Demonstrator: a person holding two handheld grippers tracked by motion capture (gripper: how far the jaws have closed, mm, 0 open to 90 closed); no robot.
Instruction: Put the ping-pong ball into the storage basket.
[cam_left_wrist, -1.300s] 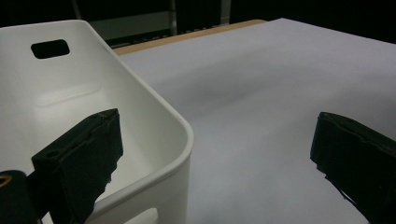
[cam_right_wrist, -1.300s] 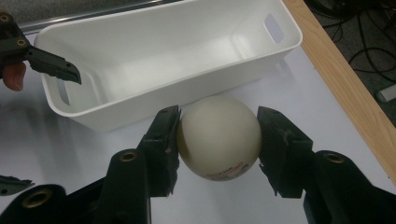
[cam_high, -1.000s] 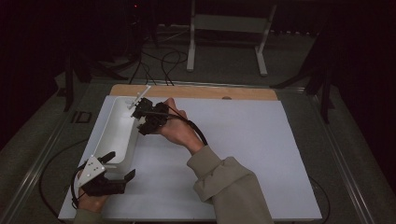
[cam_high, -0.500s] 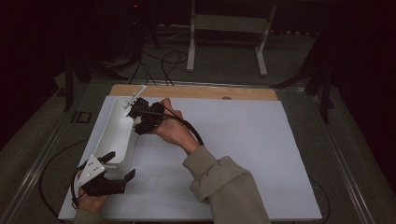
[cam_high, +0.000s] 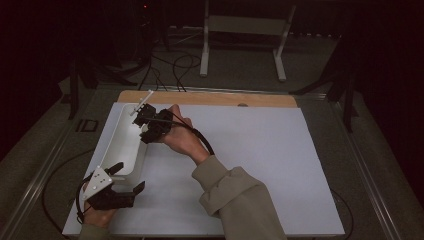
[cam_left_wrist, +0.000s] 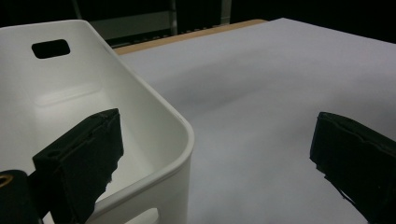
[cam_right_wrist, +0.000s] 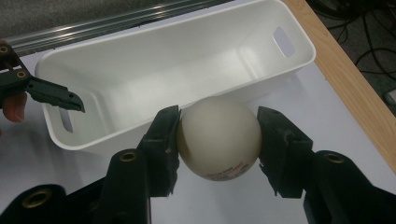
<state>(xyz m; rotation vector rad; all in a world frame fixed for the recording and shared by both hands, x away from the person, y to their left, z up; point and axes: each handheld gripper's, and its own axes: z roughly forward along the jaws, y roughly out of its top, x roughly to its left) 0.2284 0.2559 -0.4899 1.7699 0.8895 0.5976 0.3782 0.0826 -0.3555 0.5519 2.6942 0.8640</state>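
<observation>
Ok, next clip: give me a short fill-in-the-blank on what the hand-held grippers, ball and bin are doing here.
1. The right hand-held gripper is shut on a cream-white ____.
2. The ball is held beside the long white ____.
3. The left hand-held gripper has its jaws ____, one jaw inside the bin.
4. Inside, the bin is ____.

Missing words: ball; bin; open; empty

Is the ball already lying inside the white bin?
No, the ball is clamped in the right gripper above the table, outside the white bin.
</observation>
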